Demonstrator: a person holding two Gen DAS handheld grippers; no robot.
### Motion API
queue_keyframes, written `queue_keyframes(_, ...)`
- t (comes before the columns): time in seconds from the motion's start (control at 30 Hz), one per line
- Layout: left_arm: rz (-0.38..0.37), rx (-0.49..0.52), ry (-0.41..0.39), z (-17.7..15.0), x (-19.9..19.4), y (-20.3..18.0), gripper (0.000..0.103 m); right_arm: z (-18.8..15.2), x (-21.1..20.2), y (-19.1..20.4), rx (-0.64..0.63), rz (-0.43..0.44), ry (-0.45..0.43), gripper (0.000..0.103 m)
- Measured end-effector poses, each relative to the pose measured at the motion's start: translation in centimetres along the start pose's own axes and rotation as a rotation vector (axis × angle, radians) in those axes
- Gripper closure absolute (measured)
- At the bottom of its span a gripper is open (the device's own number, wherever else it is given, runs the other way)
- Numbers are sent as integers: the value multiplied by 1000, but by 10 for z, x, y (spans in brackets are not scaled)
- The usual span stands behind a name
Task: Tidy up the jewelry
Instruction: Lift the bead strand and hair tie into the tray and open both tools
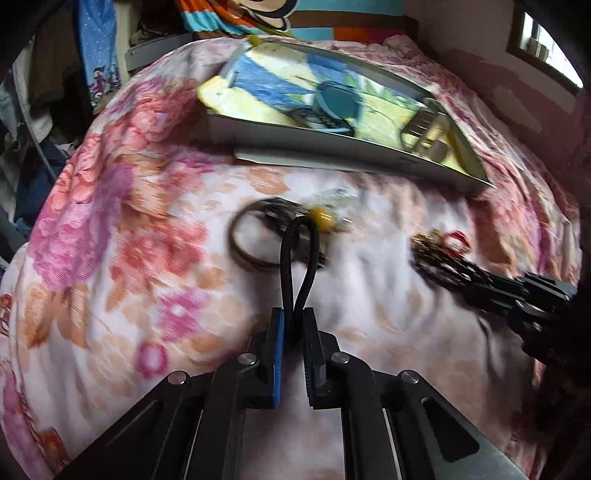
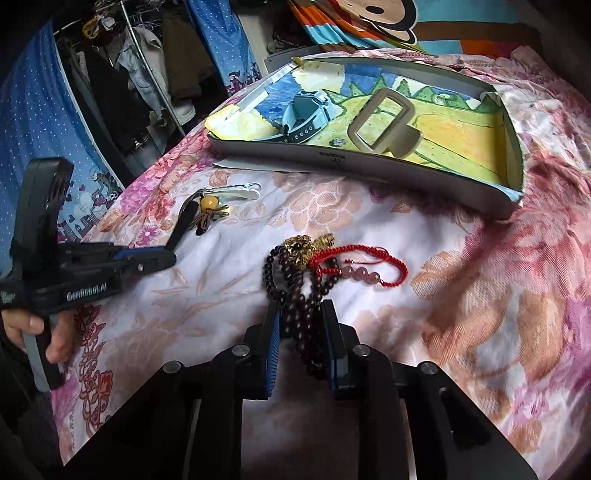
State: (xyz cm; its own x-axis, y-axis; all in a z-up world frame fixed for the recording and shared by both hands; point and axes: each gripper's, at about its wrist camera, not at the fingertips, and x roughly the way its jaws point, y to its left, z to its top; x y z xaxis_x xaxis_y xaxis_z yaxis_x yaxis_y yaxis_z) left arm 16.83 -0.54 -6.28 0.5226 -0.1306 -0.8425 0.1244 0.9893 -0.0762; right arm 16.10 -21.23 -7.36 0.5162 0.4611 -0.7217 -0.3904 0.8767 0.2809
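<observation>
My left gripper (image 1: pixel 293 317) is shut on a black cord loop (image 1: pixel 298 258) that carries a yellow bead (image 1: pixel 322 218) and a metal ring (image 1: pixel 255 236); the same piece shows in the right wrist view (image 2: pixel 207 210). My right gripper (image 2: pixel 300 314) is shut on a dark bead necklace (image 2: pixel 295 295) with gold charms (image 2: pixel 303 247), lying on the bed. A red string bracelet (image 2: pixel 365 264) with pink beads lies against it. A grey tray (image 2: pixel 369 162) holds a watch (image 2: pixel 306 114) and a beige buckle (image 2: pixel 384 122).
A floral bedspread (image 2: pixel 498 295) covers the bed. A white clip (image 2: pixel 232 192) lies by the yellow bead. Clothes hang on a rack (image 2: pixel 140 74) at the far left. A cartoon pillow (image 2: pixel 369 22) lies behind the tray.
</observation>
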Motion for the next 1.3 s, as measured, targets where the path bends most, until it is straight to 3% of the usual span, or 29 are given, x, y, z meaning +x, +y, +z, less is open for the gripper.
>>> queue_keyframes(0.3, -101, 75, 12, -15, 1, -40, 94, -6, -9, 4, -35, -2, -13, 98)
queue_keyframes(0.73, -142, 52, -73, -10, -14, -40, 94, -7, -63, 26, -175, -58, -155, 98)
queue_keyframes(1.1, -164, 45, -158, -4, -29, -42, 94, 24, -128, 28, -167, -50, -353, 98)
queue_keyframes(1.3, -190, 57, -196, 12, -36, -53, 95, 51, -141, 19, -181, -105, -421, 98)
